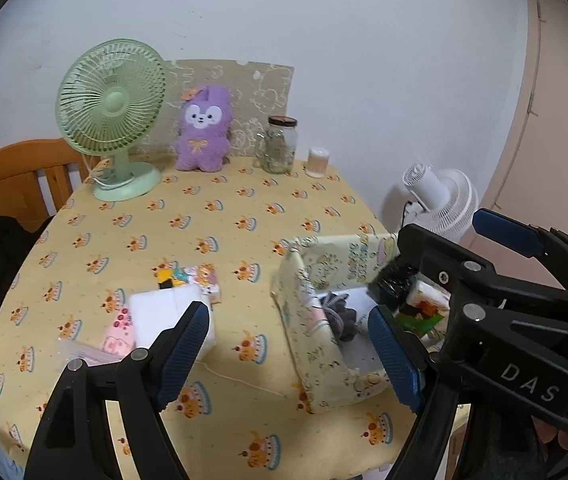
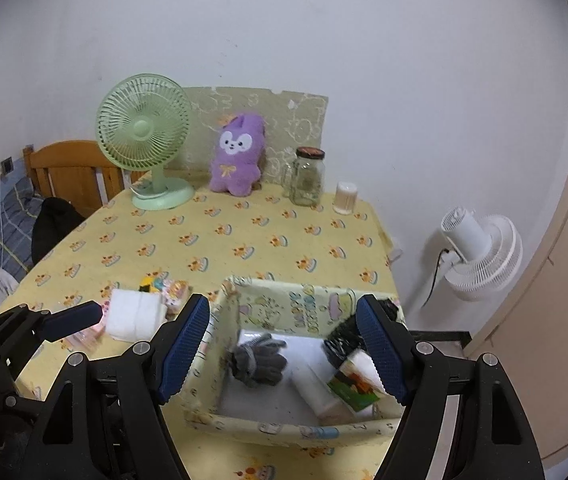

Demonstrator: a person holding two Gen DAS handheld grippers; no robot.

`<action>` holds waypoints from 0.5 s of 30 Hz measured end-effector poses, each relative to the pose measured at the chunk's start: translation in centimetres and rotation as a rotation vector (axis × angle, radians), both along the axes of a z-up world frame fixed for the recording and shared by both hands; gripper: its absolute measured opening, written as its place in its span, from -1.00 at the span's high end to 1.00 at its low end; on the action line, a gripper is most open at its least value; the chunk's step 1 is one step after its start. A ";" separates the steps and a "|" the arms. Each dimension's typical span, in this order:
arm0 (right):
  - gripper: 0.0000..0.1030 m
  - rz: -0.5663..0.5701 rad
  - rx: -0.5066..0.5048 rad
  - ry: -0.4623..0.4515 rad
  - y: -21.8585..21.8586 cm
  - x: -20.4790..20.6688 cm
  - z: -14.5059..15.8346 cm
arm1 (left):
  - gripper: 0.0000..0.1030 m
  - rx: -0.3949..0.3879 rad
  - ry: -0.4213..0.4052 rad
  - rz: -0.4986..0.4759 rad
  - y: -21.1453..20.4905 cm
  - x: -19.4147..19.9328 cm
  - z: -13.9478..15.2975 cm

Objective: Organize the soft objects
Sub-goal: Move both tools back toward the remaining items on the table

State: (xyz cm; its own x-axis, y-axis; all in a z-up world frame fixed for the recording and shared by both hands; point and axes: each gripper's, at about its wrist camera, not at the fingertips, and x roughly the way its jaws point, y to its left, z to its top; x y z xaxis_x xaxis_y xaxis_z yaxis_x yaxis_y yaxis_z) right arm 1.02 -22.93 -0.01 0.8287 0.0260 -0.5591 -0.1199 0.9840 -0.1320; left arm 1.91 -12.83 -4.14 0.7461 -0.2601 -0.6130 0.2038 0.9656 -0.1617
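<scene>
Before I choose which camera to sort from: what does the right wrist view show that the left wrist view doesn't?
Only the right wrist view looks down into the fabric box: the whole grey glove on its floor, plus a wall socket at far left. Only the left wrist view shows the table edge in front of the box. Both show the green fan, purple plush, glass jar, white block beside the box, and both grippers, left gripper and right gripper, open and empty.

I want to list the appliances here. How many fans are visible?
2. A green fan stands on the table at its back left; a white fan is beside the table's right edge, lower. Others may be hidden.
</scene>
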 end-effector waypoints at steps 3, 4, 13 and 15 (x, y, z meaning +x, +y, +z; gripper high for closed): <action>-0.53 0.013 -0.010 -0.010 1.0 0.0 0.6 | -0.62 -0.003 -0.005 0.011 0.8 0.0 0.2; -0.53 0.016 -0.012 -0.013 1.3 0.0 0.7 | -0.62 -0.003 -0.008 0.014 1.0 0.0 0.4; -0.53 0.061 -0.036 -0.026 4.6 0.3 1.7 | -0.65 -0.035 -0.027 0.066 4.7 -0.2 0.8; -0.53 0.077 -0.041 -0.025 5.6 0.4 1.7 | -0.65 -0.040 -0.025 0.080 5.4 -0.3 0.7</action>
State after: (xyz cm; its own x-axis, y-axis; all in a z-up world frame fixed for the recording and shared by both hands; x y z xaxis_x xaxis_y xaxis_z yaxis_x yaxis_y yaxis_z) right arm 1.45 -17.31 1.64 0.8386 0.0678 -0.5405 -0.1914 0.9657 -0.1757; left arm 1.63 -7.42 -3.47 0.7800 -0.2230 -0.5846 0.1309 0.9718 -0.1961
